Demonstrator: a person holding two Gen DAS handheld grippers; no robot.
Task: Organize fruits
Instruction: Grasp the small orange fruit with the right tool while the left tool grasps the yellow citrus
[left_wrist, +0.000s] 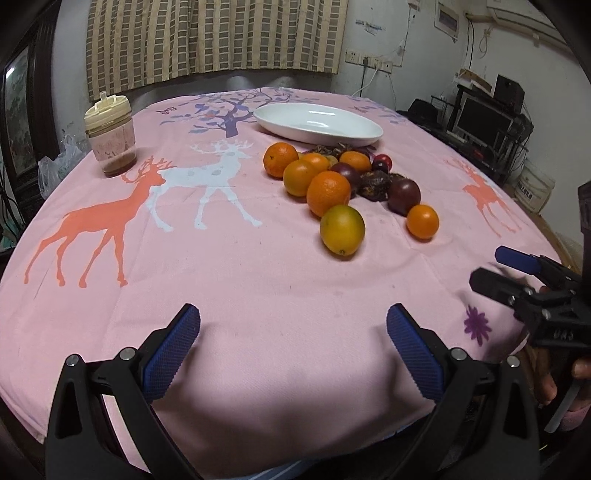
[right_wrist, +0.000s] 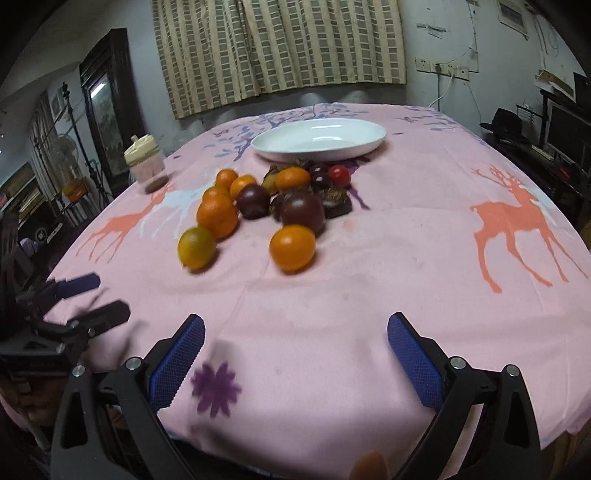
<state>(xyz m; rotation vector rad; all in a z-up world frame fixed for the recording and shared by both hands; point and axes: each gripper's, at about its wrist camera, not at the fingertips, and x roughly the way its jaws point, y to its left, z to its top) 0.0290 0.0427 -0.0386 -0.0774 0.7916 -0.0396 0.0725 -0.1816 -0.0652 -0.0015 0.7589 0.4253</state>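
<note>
A heap of fruit lies mid-table in front of a white oval plate, which holds nothing. Several oranges, dark purple fruits and a small red fruit make up the heap. A greenish-yellow orange and a small orange lie nearest. My left gripper is open over the near cloth, holding nothing. My right gripper is open too, low at the near edge.
A pink tablecloth with deer prints covers the table. A lidded jar stands at the far left. Curtains hang behind the table. Shelves with a monitor stand to the right. A hand grips the right tool.
</note>
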